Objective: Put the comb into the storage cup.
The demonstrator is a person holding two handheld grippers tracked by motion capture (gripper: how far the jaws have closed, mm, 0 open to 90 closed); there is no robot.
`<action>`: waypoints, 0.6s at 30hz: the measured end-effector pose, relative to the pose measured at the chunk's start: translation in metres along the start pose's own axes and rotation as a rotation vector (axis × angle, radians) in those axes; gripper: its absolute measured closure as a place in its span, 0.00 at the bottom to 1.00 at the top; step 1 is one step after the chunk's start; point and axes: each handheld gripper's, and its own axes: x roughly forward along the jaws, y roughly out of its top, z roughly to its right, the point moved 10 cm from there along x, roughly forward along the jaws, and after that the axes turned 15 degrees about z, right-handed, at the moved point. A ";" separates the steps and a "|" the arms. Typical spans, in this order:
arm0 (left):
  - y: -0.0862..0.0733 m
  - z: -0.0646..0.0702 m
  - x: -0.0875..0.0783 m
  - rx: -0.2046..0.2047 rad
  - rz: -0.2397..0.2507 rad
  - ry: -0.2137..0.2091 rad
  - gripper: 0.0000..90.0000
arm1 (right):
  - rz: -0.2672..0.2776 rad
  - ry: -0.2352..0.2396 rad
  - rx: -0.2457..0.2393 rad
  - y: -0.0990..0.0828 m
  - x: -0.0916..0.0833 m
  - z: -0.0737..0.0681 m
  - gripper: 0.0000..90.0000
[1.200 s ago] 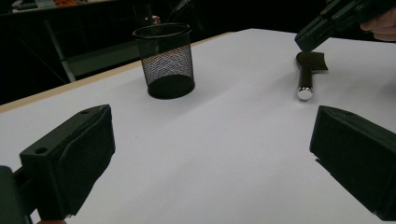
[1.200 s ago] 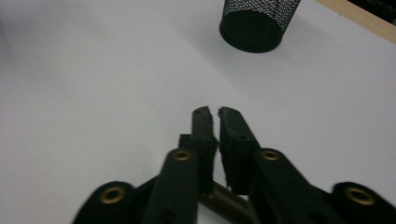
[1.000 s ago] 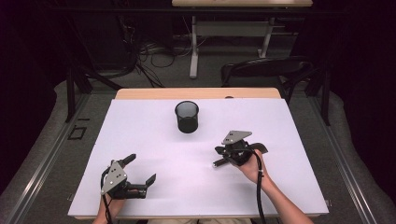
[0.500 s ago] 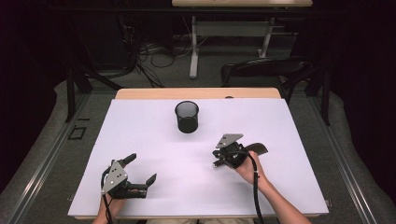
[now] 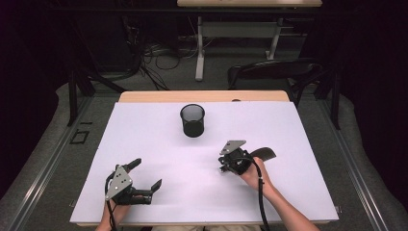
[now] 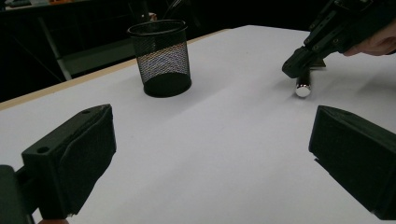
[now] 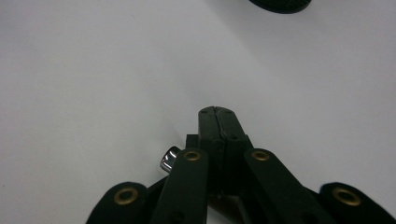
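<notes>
A black mesh cup (image 5: 192, 120) stands upright on the white table top (image 5: 159, 139), a little behind the middle. My right gripper (image 5: 223, 168) is tipped down onto the sheet right of centre, and in the right gripper view its jaws (image 7: 217, 112) meet with nothing between the tips. A dark pen with a silver end (image 7: 169, 158) lies crosswise under them. The left gripper view shows that pen (image 6: 302, 88) on the sheet right below the right gripper's tip (image 6: 299, 65). Near the front left edge my left gripper (image 5: 146, 173) stands open and empty, and the cup (image 6: 161, 56) is ahead of it.
The white sheet covers most of a wooden table whose far edge (image 5: 202, 96) shows behind the cup. Beyond it are a dark chair (image 5: 274, 72), desk legs and floor cables. Bare sheet lies between the two grippers and around the cup.
My right gripper has shifted a little to the left over the sheet. The left gripper and the cup have kept still.
</notes>
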 end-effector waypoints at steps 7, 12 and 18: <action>-0.001 0.001 0.001 -0.018 -0.001 0.001 0.01 | -0.006 0.001 -0.007 -0.002 0.003 -0.003 1.00; -0.002 -0.001 0.002 -0.023 -0.001 0.002 0.01 | -0.031 0.013 -0.005 -0.008 0.006 -0.004 1.00; -0.001 0.000 0.001 -0.018 0.000 -0.003 0.01 | -0.052 0.022 -0.012 -0.011 0.005 -0.006 1.00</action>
